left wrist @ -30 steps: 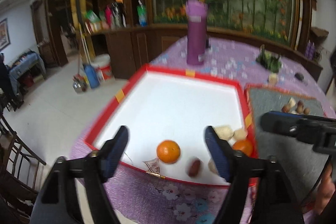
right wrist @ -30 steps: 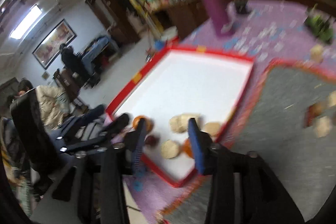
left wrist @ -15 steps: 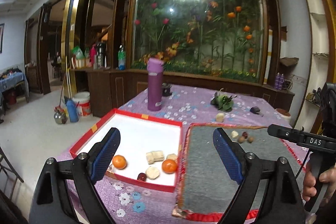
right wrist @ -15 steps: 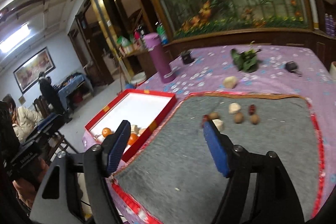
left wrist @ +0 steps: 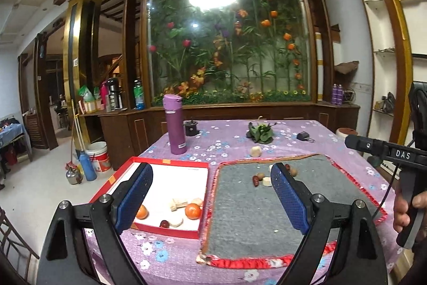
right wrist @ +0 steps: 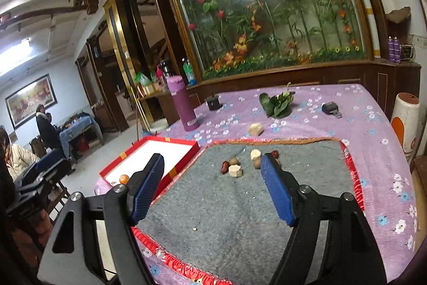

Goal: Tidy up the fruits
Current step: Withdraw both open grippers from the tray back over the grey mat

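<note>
Both grippers hang above the near edge of the tabletop [left wrist: 333, 140], which is covered in a purple flowered cloth. The left gripper [left wrist: 212, 195] has its jaws spread wide and holding nothing, and the right gripper [right wrist: 212, 187] is likewise wide apart and empty. A red-rimmed tray [left wrist: 170, 227] sits left of a grey mat [right wrist: 307, 172], their long sides running away from the cameras. In the tray's near end lie two oranges [left wrist: 192, 211], pale chunks and a dark date. On the mat's far part a small cluster of fruits [right wrist: 234, 170] rests, one red date [right wrist: 225, 167] lying with its long axis roughly front to back.
</note>
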The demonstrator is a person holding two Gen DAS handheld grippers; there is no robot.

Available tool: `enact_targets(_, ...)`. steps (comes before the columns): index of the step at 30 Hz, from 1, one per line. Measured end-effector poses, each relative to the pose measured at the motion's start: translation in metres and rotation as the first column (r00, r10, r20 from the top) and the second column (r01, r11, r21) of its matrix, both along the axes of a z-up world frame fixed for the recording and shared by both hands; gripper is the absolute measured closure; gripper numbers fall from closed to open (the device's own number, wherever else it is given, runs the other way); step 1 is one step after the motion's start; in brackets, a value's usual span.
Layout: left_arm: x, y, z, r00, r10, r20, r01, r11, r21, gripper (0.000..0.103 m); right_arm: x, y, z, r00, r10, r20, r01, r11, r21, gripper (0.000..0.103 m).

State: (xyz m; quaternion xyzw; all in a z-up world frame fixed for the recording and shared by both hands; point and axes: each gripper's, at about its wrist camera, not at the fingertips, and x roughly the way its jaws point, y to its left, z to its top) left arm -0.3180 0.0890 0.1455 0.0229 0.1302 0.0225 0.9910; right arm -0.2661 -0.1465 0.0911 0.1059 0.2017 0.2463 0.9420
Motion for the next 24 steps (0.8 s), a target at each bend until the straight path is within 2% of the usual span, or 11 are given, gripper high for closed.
enact_targets(7, -0.012, -0.017, 0.004, 0.999, -0.043, 0.021, 0.042, 0.999, 0.034, 0.013, -0.013, -0.021, 0.007, 0.998, -0.056, 0.035, 0.056, 0.998, 0.023, 0.024)
enact_targets(14, -0.012, -0.028, -0.007, 0.996, -0.086, -0.012, 0.087, 0.994, 0.067, 0.013, -0.012, -0.039, -0.001, 0.995, -0.098, 0.005, 0.098, 0.994, 0.048, 0.024)
enact_targets(24, -0.008, -0.017, -0.016, 0.997, -0.054, -0.048, 0.056, 0.998, 0.039, 0.013, -0.009, -0.040, -0.012, 0.993, -0.116, -0.033, 0.117, 0.992, 0.039, 0.024)
